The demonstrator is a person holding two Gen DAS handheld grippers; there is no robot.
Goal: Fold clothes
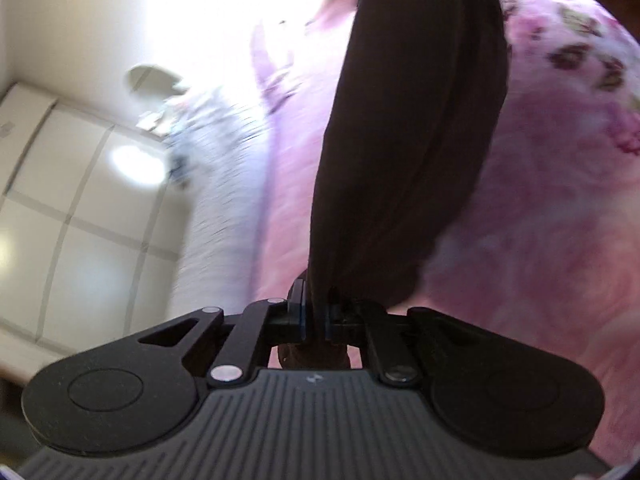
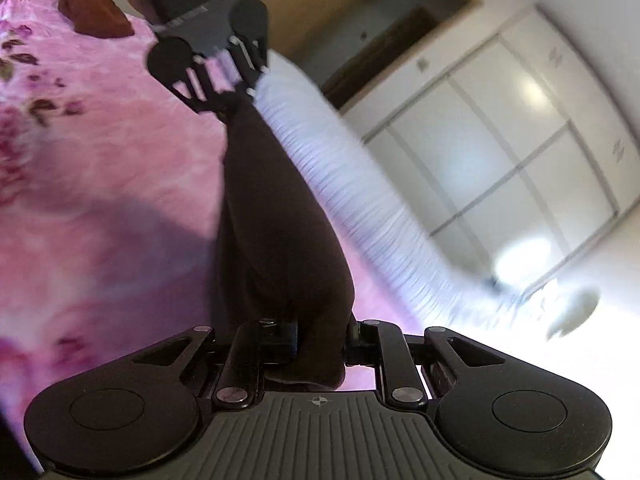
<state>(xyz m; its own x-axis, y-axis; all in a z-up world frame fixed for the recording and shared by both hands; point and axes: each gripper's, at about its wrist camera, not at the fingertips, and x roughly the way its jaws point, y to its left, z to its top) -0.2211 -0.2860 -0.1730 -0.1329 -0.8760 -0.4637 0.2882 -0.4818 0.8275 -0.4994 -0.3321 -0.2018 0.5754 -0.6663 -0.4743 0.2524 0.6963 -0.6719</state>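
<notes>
- A dark brown garment [image 1: 404,152] is held stretched between the two grippers above a bed covered by a pink floral blanket [image 1: 560,184]; it hangs in the air as a narrow, bunched band rather than lying flat.
- The left gripper [image 1: 316,320] is clamped on one end of the garment: the cloth is pinched between its fingers and a short tail of fabric shows below them, toward the gripper body.
- The right gripper [image 2: 320,344] is likewise closed on the other end, with a thicker wad of cloth caught between its fingers and bulging just under them.
- In the right wrist view the left gripper [image 2: 234,98] is seen at the far end of the band, so the garment runs straight from one pair of fingers to the other.
- The step in hand is judged to be a carry or stretch of the garment over the bed; whether it is being spread for a fold or lifted with a fold already in it cannot be told, since the band is too bunched to read.
- Both views are blurred by motion.
- A reddish-brown folded item [image 2: 96,12] lies on the blanket near the far edge.
- For whatever follows, both ends would need to be kept level and taut, so that the cloth meets the blanket without twisting.
</notes>
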